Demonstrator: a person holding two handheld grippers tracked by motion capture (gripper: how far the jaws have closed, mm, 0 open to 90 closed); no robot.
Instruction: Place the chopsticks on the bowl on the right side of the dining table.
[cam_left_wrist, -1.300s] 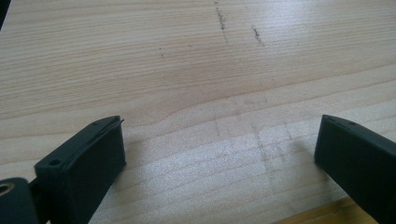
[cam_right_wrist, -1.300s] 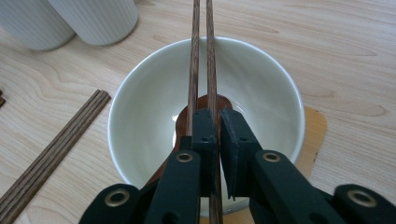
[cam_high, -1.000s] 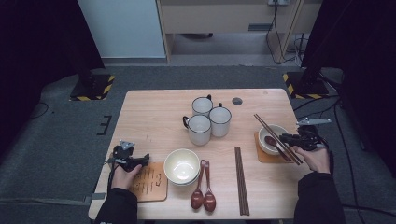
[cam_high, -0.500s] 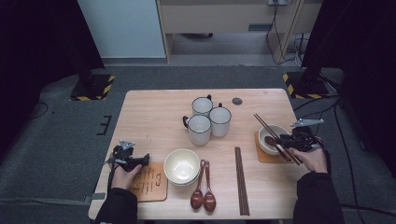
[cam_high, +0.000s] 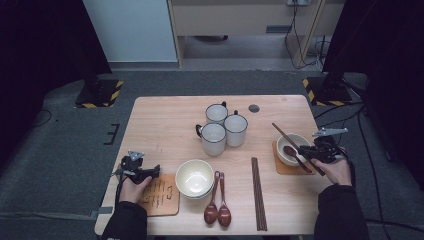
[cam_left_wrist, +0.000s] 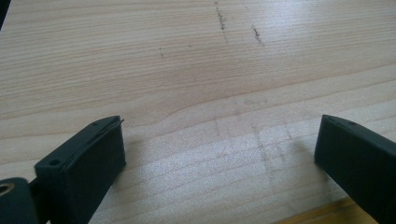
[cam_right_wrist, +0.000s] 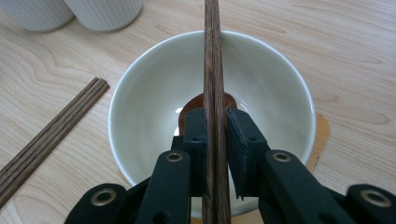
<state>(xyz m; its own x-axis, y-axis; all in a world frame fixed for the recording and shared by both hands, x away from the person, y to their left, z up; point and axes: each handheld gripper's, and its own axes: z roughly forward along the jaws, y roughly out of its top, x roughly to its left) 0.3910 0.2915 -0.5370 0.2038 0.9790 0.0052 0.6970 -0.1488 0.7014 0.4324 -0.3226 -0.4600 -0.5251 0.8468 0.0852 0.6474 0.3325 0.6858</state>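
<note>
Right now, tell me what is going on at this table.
A person is laying a table with a gripper in each hand. The right gripper has its fingers shut on a pair of chopsticks, holding them across the small bowl on the right coaster; a spoon lies in that bowl. The fingers have just been closing. The left gripper rests open over bare table, holding nothing.

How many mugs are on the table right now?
3. All stand clustered at the middle of the table: the rear mug, the right mug and the front-left mug. None seems hidden behind them.
</note>
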